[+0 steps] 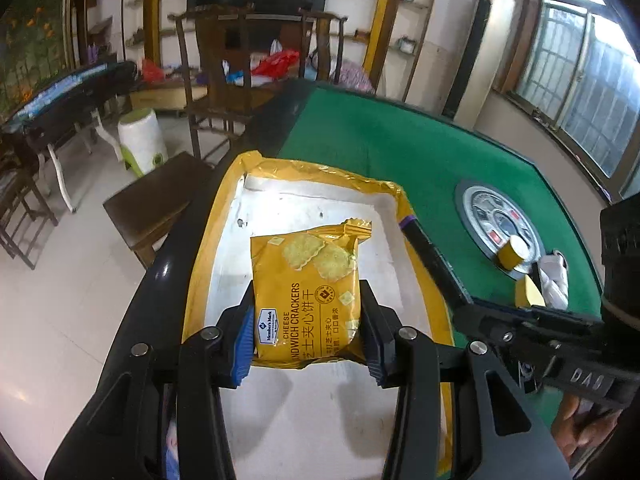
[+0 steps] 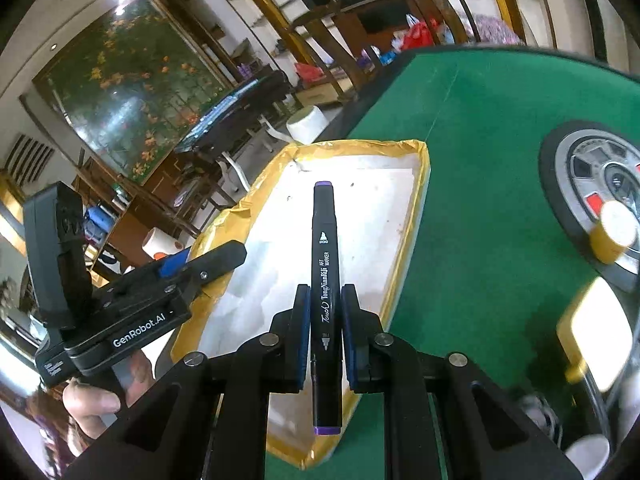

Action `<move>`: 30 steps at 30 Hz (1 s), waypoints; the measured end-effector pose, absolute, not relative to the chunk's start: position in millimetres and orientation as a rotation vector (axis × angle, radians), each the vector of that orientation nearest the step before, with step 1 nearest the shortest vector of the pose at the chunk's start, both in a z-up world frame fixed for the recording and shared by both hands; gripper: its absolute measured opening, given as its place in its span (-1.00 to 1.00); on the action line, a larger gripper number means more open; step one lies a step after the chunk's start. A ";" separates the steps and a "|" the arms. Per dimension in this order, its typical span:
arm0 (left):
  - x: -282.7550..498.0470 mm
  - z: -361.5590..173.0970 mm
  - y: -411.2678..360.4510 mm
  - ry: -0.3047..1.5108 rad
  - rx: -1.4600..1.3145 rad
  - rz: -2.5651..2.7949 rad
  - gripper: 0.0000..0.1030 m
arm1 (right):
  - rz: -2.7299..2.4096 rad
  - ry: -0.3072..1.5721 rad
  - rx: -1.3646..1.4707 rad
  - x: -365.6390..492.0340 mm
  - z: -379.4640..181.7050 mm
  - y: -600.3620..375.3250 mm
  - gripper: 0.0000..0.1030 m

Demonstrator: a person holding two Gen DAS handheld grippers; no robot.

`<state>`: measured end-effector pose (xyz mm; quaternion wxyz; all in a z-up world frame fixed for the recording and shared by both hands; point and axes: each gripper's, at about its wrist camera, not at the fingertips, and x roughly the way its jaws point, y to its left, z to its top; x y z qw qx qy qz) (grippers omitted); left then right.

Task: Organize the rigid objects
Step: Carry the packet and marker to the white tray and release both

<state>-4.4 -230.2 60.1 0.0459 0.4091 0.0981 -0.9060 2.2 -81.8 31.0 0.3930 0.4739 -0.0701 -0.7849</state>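
Note:
My left gripper is shut on a yellow pack of cheese sandwich crackers and holds it over the white tray with yellow taped rim. My right gripper is shut on a black art marker with purple ends, held lengthwise over the same tray. The marker and right gripper also show in the left wrist view at the tray's right rim. The left gripper shows in the right wrist view at the tray's left side; the cracker pack is hidden there.
The tray lies on a green felt table near its left edge. A round grey centre panel holds a yellow tape roll; more yellow and white items lie beside it. Wooden chairs stand beyond the table.

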 end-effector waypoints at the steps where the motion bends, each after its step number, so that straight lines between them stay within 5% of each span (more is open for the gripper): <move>1: -14.1 58.1 -230.5 0.290 1.273 -2.757 -0.17 | -1.993 -0.181 1.217 -2.9 30.5 -83.9 -0.75; 30: -77.0 22.9 -237.0 0.423 1.300 -2.618 -0.16 | -2.176 -0.208 1.248 -43.2 6.5 -110.6 -0.75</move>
